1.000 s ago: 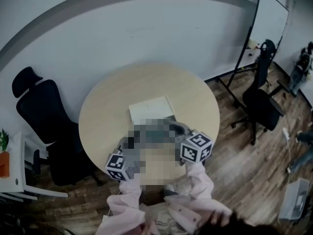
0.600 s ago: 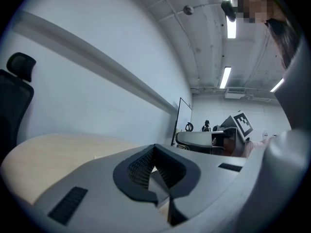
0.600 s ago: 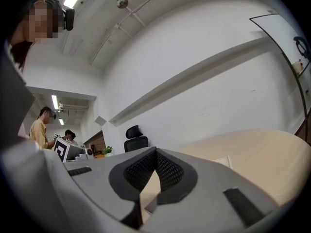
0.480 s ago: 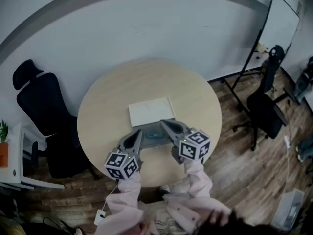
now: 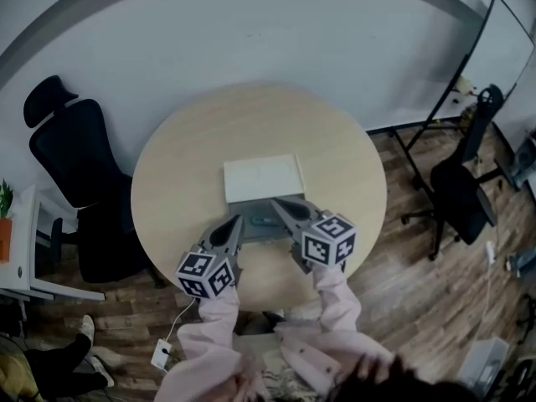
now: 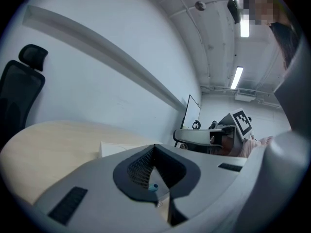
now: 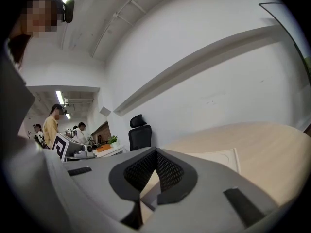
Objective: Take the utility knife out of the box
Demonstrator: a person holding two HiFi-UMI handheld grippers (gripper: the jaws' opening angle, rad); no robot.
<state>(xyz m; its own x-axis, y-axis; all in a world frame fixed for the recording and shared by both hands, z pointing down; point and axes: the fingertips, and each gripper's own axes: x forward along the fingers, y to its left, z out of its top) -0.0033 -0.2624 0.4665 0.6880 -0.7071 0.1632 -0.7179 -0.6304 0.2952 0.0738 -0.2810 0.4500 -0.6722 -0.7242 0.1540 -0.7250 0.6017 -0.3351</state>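
- Two pink sleeves were seen nearest, the left one (image 5: pixel 205 342) and the right one (image 5: pixel 339 308), at the near edge of the table (image 5: pixel 176 182).
- Two grippers were held over the near part of that one round table. Each carried one marker cube, on the left (image 5: pixel 205 275) and on the right (image 5: pixel 328 239).
- The left gripper (image 5: pixel 236 222) was shown in its own view with its two jaws pressed together at the tips and nothing pinched between them.
- The right gripper (image 5: pixel 276 203) was likewise shown with both jaws closed tip to tip and empty.
- One open box (image 5: pixel 249 210) was set just under and beyond the gripper tips, as a grey tray with one white lid (image 5: pixel 262 178) laid flat on its far side.
- One bluish utility knife (image 5: pixel 263 222) was seen lying inside the grey tray, between the two gripper tips. Whether either tip touched the tray could not be told.
- Two black office chairs were placed off the table, one at the left (image 5: pixel 75 174) and one at the right (image 5: pixel 461 191).
- One whiteboard (image 5: pixel 494 57) was stood by the wall at the far right.
- At least two persons (image 7: pixel 51 123) were seen far off in the right gripper view.
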